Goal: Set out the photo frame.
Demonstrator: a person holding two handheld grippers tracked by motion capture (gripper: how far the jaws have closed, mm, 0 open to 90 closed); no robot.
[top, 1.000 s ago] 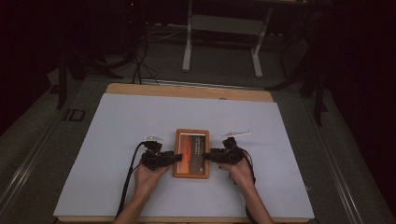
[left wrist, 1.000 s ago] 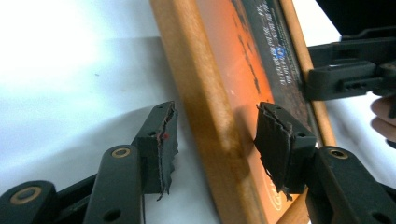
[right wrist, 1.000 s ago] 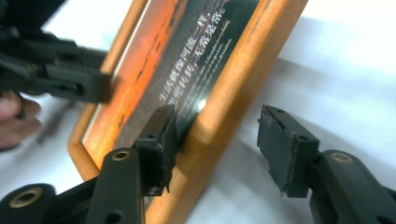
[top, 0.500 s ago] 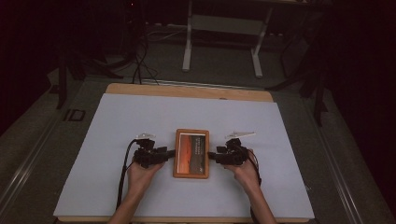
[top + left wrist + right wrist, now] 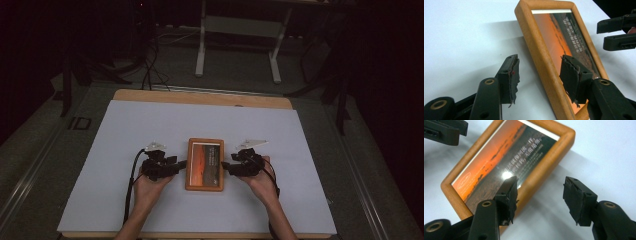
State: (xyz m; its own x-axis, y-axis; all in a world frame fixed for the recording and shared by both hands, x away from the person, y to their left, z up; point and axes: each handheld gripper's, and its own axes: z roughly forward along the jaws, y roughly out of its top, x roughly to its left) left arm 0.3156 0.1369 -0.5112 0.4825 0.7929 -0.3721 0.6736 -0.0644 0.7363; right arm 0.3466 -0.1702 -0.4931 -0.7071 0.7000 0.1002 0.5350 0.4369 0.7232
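You held both tongs, left [image 5: 181, 163] and right [image 5: 226, 165], open astride the wooden picture frame's [image 5: 205, 164] side rails, probably to lift it level.

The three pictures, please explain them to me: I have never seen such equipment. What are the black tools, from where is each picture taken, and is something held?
There is no robot here. A person sits at the table and holds a hand tool with two black jaws in each hand: the left gripper and the right gripper.

The high view comes from a fixed camera above the person, looking down on the white table cover. The other two come from small cameras riding on each gripper, looking along its jaws.

One wooden picture frame lies flat, showing an orange sunset print with some text. Both grippers are open, one at each long side of the frame, jaws straddling its edge. Nothing is held or lifted at this moment.
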